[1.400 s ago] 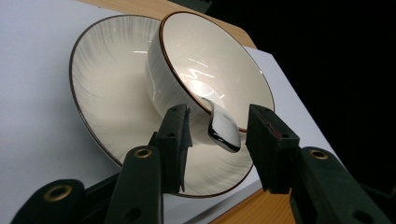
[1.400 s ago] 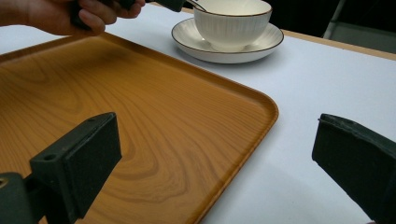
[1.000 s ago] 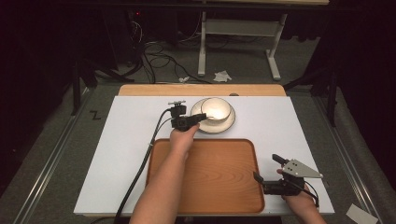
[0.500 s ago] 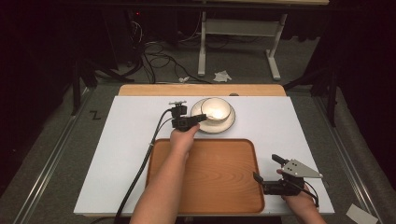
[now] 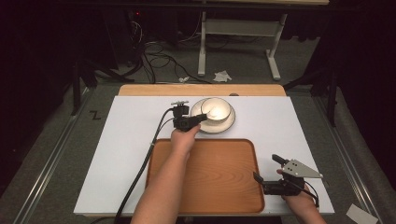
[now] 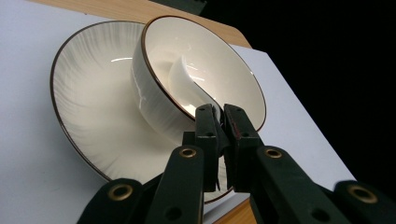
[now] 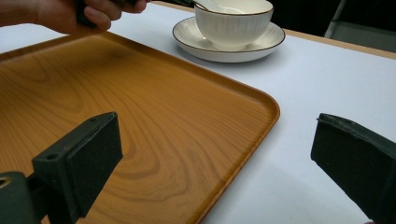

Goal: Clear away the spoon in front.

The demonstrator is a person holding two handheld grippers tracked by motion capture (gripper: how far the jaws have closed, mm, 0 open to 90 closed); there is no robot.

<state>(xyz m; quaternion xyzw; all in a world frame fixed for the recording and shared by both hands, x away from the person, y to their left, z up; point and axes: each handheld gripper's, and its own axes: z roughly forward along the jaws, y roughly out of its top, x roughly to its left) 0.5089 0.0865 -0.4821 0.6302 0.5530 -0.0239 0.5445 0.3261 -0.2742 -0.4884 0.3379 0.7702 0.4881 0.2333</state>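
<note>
A white gold-rimmed bowl (image 5: 215, 110) stands on a matching plate (image 5: 229, 122) at the back middle of the white table. A white spoon (image 6: 183, 78) lies in the bowl (image 6: 152, 95), its handle leaning over the near rim. My left gripper (image 5: 201, 116) is shut on that handle; in the left gripper view its jaws (image 6: 219, 114) pinch it just above the plate (image 6: 88, 102). My right gripper (image 5: 265, 168) is open and holds nothing, low beside the right front corner of the wooden tray (image 5: 205, 179). In the right gripper view its jaws (image 7: 215, 149) straddle the tray's edge (image 7: 261, 116).
The wooden tray lies bare in front of the plate (image 7: 196, 45). White tabletop (image 5: 130, 154) runs to the left and right of it. A black cable (image 5: 140, 172) trails from the left gripper toward the front edge. The floor behind holds cables and a desk frame (image 5: 233, 28).
</note>
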